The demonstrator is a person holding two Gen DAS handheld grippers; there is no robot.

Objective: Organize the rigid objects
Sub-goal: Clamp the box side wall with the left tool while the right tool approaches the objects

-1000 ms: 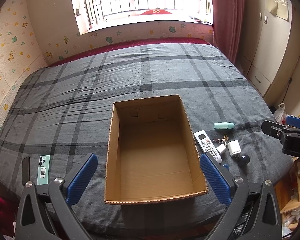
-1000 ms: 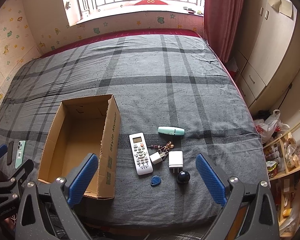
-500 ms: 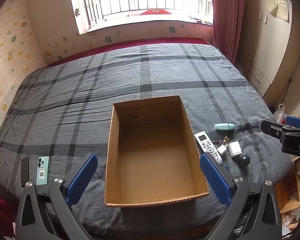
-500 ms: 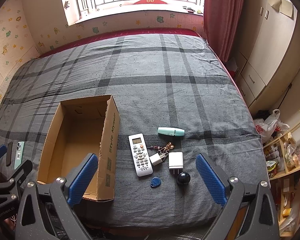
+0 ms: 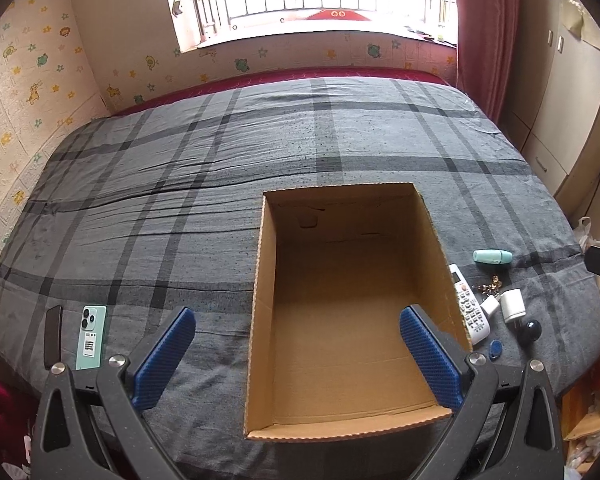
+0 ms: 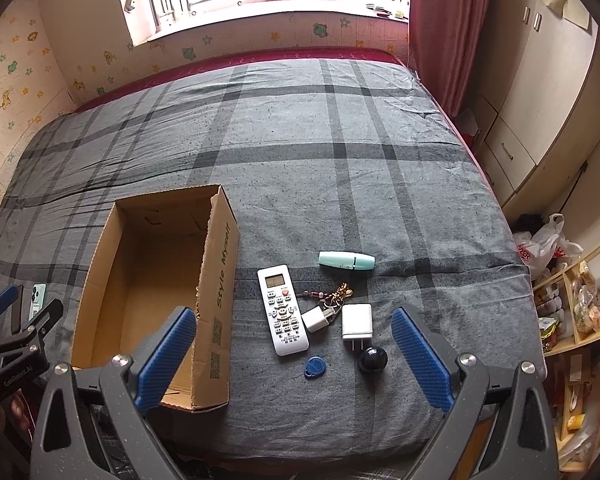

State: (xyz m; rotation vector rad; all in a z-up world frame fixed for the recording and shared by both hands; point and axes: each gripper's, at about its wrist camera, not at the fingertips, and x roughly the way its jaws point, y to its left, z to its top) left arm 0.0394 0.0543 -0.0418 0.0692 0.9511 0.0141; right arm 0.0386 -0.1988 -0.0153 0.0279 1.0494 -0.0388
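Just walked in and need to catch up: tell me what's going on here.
A person is tidying small items on a bed into an empty cardboard box. Both the left hand-held gripper and right hand-held gripper hover open, holding nothing. The remote control, chargers, key fob and two phones lie on the plaid blanket.

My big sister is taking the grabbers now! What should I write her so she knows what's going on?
Left gripper: open, holding nothing, above the near end of the cardboard box.
Right gripper: open, holding nothing, above the small things to the right of the box.
Box: on the bed, nothing in it.
To the right of the box: white remote control, mint tube, small white plug, bigger white charger, beaded keychain, blue key fob, dark ball.
To the left of the box: mint phone and a black phone.
Done: nothing packed yet. Left: everything.
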